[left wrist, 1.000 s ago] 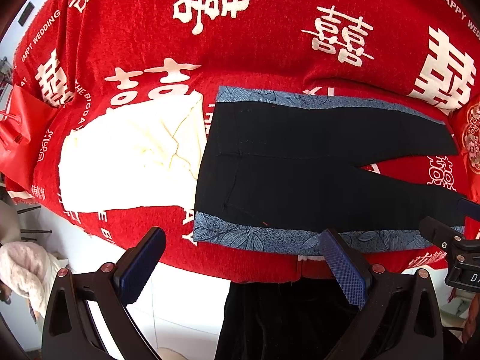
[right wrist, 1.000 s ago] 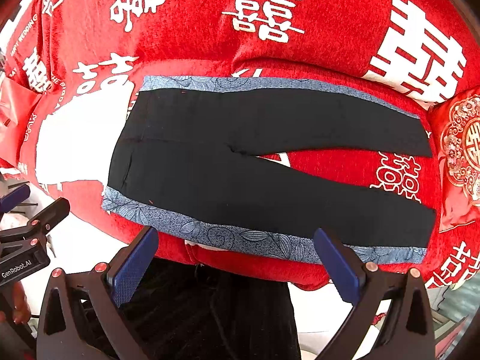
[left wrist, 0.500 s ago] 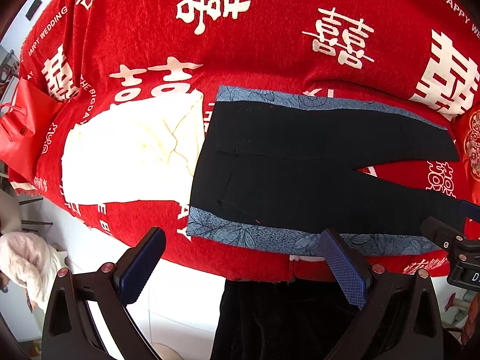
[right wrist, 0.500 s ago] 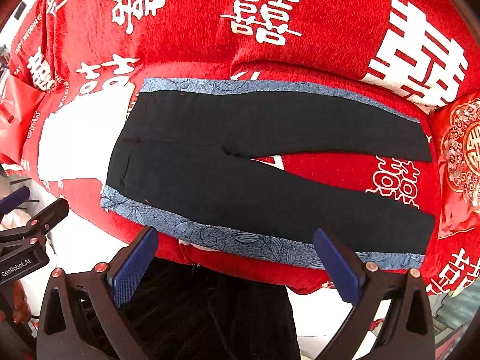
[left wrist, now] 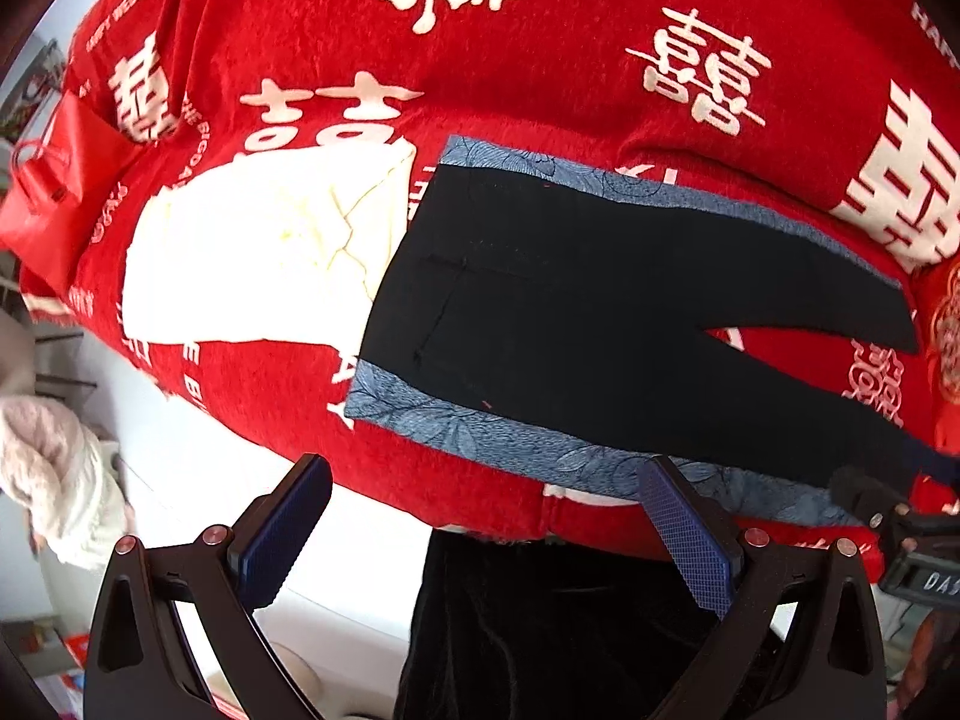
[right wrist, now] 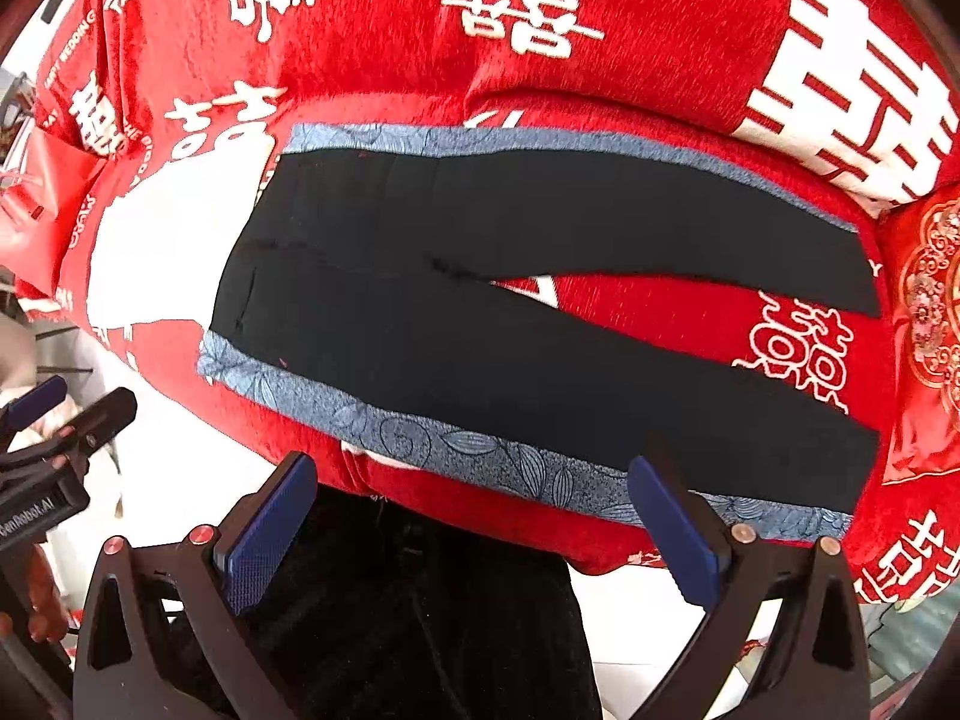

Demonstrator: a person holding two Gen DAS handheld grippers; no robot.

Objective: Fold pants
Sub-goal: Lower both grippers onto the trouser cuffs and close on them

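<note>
Nearest the cameras, the left gripper [left wrist: 486, 540] and the right gripper [right wrist: 474, 531] hover with fingers spread wide, grasping nothing, above the near edge of the red blanket [right wrist: 630, 30]. Just beyond, the black pants [right wrist: 480, 312] lie flat on it, waist left, legs splayed rightward, blue patterned bands along both outer sides. A white cloth [left wrist: 258, 252] lies beside the waistband.

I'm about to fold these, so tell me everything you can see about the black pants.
The black pants lie flat and unfolded on a red blanket. The fabric looks smooth and dark, with a patterned blue-grey strip along each outer side. The waistband points left beside a white cloth; the two legs spread apart toward the right, showing red between them. Neither gripper touches them; both sets of jaws stand open.
</note>
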